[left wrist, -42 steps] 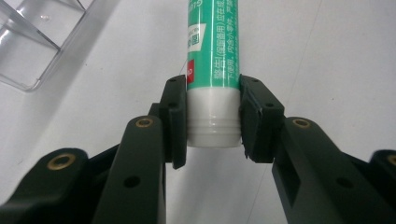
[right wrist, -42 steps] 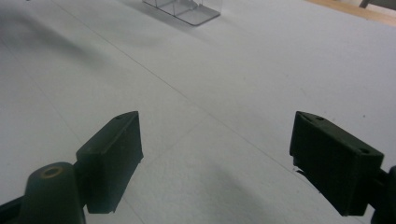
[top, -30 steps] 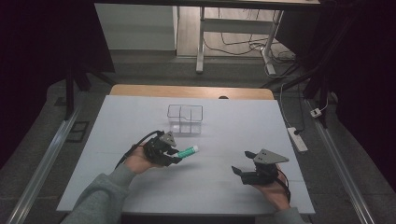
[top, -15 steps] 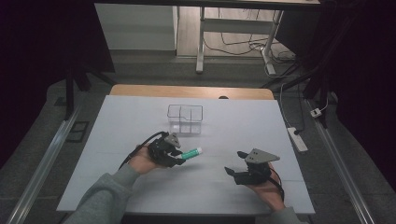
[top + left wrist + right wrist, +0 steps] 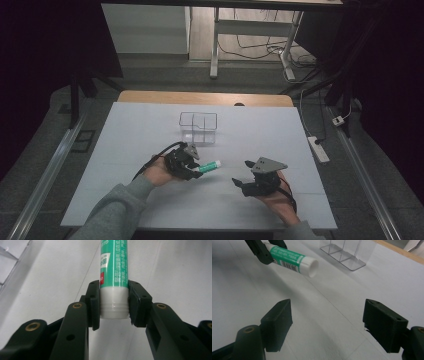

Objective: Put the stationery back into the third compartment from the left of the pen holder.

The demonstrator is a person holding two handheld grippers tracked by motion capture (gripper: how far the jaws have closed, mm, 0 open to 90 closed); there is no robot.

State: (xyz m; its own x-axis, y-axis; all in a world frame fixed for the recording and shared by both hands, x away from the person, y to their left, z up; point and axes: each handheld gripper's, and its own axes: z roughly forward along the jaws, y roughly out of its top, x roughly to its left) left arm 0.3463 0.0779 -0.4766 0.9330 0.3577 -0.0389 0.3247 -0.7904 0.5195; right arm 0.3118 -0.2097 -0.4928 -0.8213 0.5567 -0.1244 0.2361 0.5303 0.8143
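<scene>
Glue stick [image 5: 210,166], green with a white end, is held in the left tongs [image 5: 192,169] in the high view, a little left of the middle of the white bench [image 5: 125,135]; its free white end points to the right, toward the right tongs [image 5: 239,184], which are near it but well apart from it; a clear plastic box [image 5: 198,128] with compartments stands farther back on the bench, beyond the left tongs; the person's left hand [image 5: 157,172] in a grey sleeve and the right hand [image 5: 277,197] come in from the near edge.

Left gripper view: the left tongs [image 5: 114,303] are clamped on the white cap end of the glue stick [image 5: 113,262]; both black pads press on its sides, and the green printed body runs away from the camera over the bench [image 5: 175,270]; a corner of the clear box [image 5: 10,262] is at the far left.

Right gripper view: the right tongs [image 5: 327,320] stand wide apart with nothing between them, though they have just been closing a little; beyond them the glue stick [image 5: 292,258] hangs above the bench [image 5: 332,297], held at its far end by the left tongs [image 5: 265,251]; the clear box [image 5: 344,252] stands at the far right.
</scene>
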